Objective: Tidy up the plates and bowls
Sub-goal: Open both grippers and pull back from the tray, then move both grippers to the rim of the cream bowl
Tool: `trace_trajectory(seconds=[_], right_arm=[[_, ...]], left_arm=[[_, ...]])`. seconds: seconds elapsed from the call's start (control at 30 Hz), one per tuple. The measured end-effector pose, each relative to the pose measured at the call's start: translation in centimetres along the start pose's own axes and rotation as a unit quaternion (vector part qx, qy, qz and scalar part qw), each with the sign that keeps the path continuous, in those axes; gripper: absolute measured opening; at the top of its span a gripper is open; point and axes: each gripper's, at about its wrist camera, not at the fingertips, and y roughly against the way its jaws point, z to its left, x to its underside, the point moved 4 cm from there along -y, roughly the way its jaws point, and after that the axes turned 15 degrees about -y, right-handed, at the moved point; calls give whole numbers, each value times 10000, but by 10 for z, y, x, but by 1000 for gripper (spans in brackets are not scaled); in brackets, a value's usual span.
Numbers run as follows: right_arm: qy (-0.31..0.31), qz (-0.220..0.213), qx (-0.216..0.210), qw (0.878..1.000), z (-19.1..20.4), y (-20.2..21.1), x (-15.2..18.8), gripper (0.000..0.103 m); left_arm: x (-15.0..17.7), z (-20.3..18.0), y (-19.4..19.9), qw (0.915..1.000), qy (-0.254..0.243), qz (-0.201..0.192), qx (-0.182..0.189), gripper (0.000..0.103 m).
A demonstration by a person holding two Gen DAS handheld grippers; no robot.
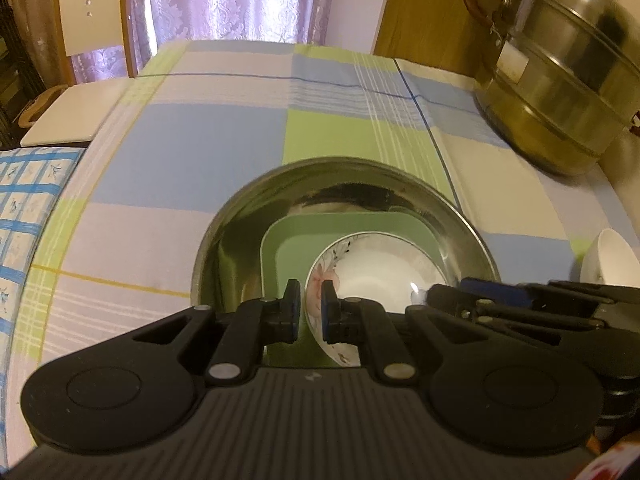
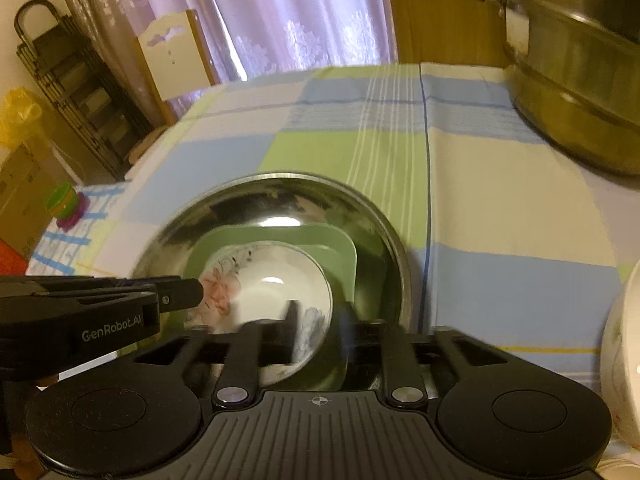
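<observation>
A steel basin (image 1: 256,216) (image 2: 372,216) sits on the checked tablecloth. A green square plate (image 1: 288,248) (image 2: 336,248) lies in it, and a white floral bowl (image 1: 380,276) (image 2: 264,280) lies on the plate. My left gripper (image 1: 311,312) is shut on the bowl's near left rim; it shows from the side in the right wrist view (image 2: 196,292). My right gripper (image 2: 320,320) stands open around the bowl's near right rim, its fingers blurred. A second white bowl (image 1: 612,264) (image 2: 624,360) stands to the right of the basin.
A large steel steamer pot (image 1: 560,72) (image 2: 580,80) stands at the back right of the table. A white chair (image 1: 92,12) and a white board (image 1: 72,112) are at the far left. A dark rack (image 2: 72,80) stands on the floor at left.
</observation>
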Motion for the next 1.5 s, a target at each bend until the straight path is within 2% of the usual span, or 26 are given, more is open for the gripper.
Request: trace_trajectory(seconds=[0.03, 0.4, 0.63, 0.77, 0.97, 1.5], right_arm=[[2, -54, -29, 10000, 1, 4, -1, 44], [-88, -300, -447, 9985, 7, 75, 8, 49], [-295, -365, -546, 9974, -11, 131, 31, 61], [-362, -419, -540, 9970, -24, 160, 47, 63], [-458, -440, -471, 9969, -46, 199, 74, 63], [-756, -426, 124, 9962, -119, 291, 137, 63]], left_arm=[[0, 0, 5, 10000, -2, -38, -3, 9], [4, -25, 73, 9992, -197, -338, -78, 9], [25, -53, 117, 9991, -277, -331, -41, 9], [41, -73, 139, 9989, -311, -351, 32, 9], [66, -109, 166, 9985, -379, -346, 171, 9], [113, -201, 215, 9964, -644, -314, 461, 9]])
